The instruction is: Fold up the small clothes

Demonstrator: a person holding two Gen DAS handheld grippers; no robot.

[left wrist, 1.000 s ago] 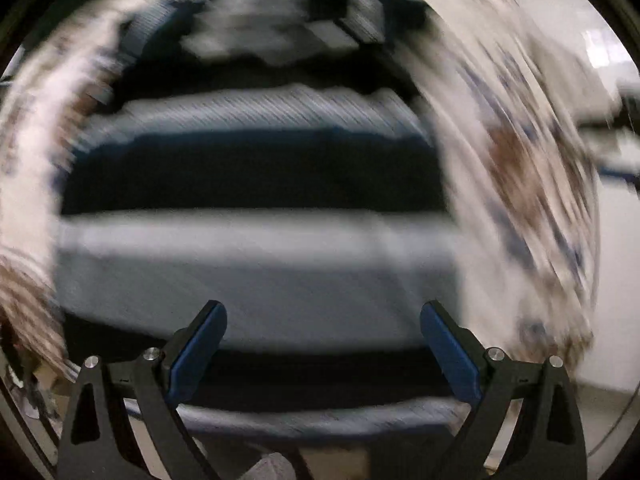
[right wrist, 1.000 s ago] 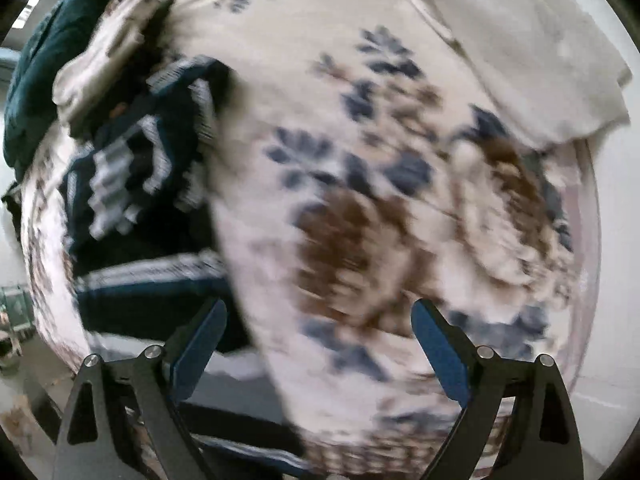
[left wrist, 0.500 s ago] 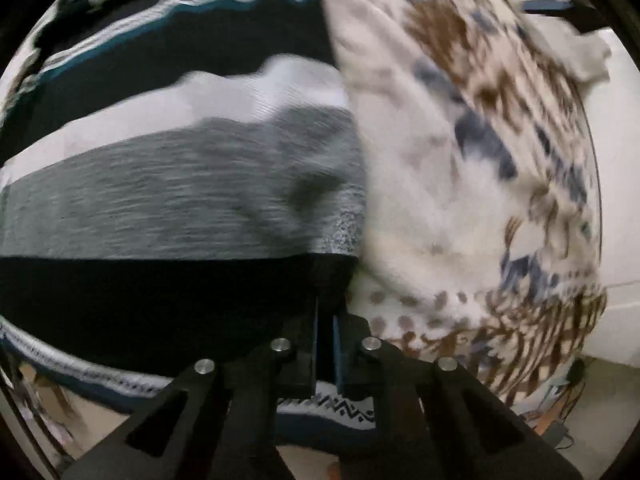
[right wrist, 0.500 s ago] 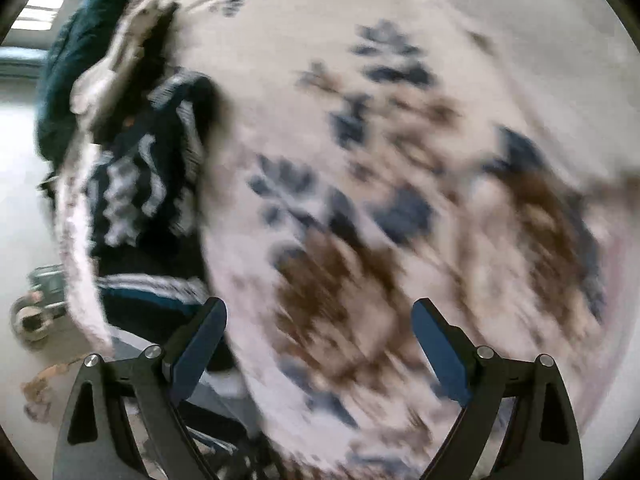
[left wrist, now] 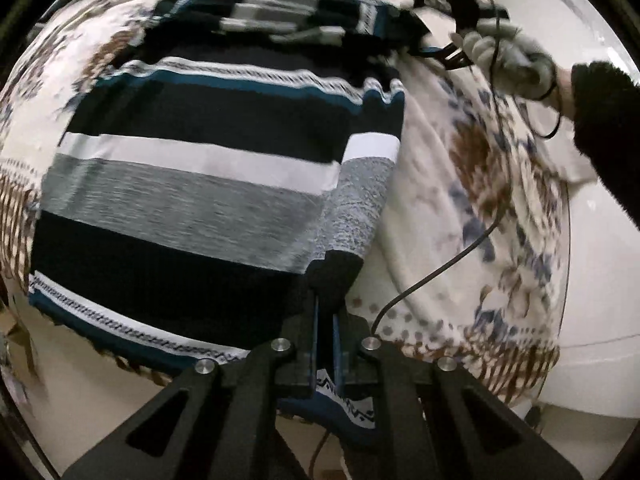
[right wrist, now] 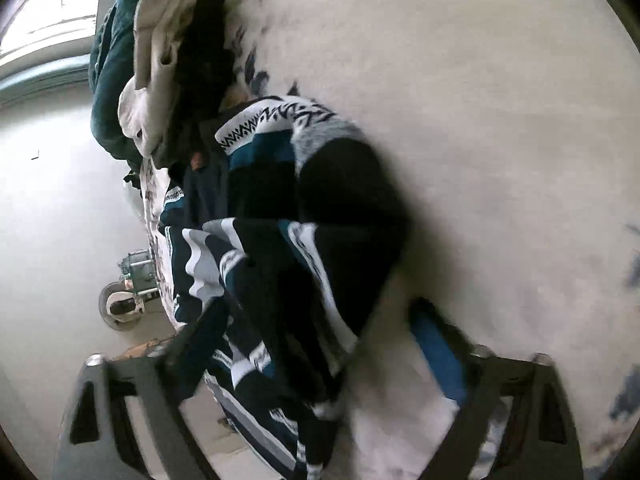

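Observation:
A striped sweater in black, white, grey and teal bands lies spread on a floral blanket. My left gripper is shut on the sweater's near right edge, on a black fold of cloth. In the left wrist view my right gripper is at the sweater's far right corner, held by a gloved hand. In the right wrist view my right gripper is open, with the bunched sweater between its fingers.
A pile of other clothes, cream and dark teal, lies at the blanket's far end. A cable runs across the blanket. White wall on the right, floor with a round object below.
My left gripper closed on the sweater's edge half a second ago and still holds it. My right gripper swung from over the bare blanket to the sweater's corner, still open.

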